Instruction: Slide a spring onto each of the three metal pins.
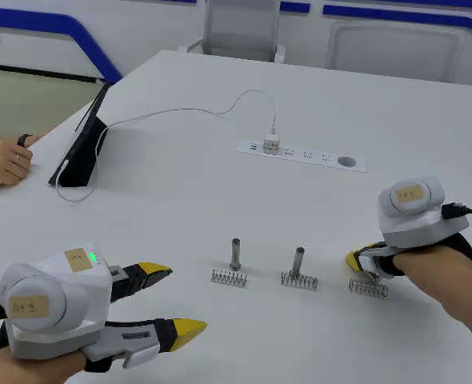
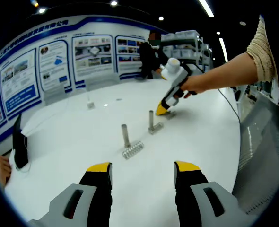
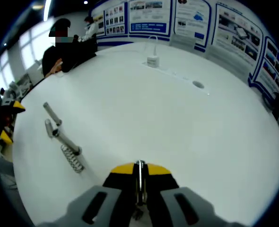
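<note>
Pinches what looks like the third pin (image 3: 139, 182) between the fingers (image 3: 123, 171) of the right gripper (image 1: 362, 261), shut down to the metal, probably to steady it upright for loading. Has the right spring (image 1: 368, 287) lying on the tabletop (image 1: 220, 192) just near of those fingers, not yet threaded. Hovers the left gripper (image 1: 172, 298) at near left, fingers wide apart and empty, seemingly free to fetch a spring. Has the left pin (image 1: 235, 253) and middle pin (image 1: 298, 261) upright between the two grippers, with the left spring (image 1: 229, 278) and middle spring (image 1: 299, 280) flat at their feet, handy for sliding on.

Third pin (image 3: 139, 187) mostly hidden inside right gripper (image 3: 139, 169)
</note>
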